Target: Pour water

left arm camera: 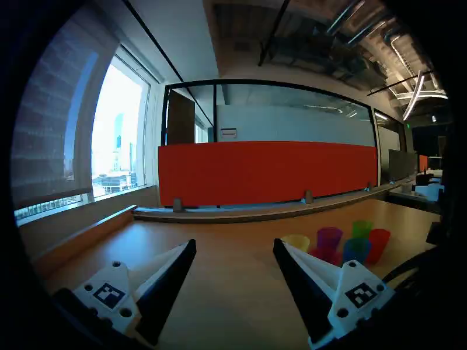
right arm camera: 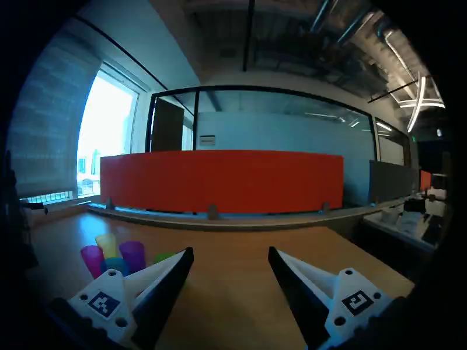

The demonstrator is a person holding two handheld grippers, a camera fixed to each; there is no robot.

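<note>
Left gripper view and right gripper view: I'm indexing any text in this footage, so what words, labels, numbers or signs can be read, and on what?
No text reads clearly.
Small sign on the glass wall: too small and blurred to read.
Square markers on the left claw and on the right claw: black-and-white patterns, no letters.

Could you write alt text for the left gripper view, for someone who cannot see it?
The left gripper, fingers open and holding nothing, hovers over a wooden desk. A cluster of coloured plastic cups stands ahead to its right, with an orange partition and a bright window beyond.
</note>
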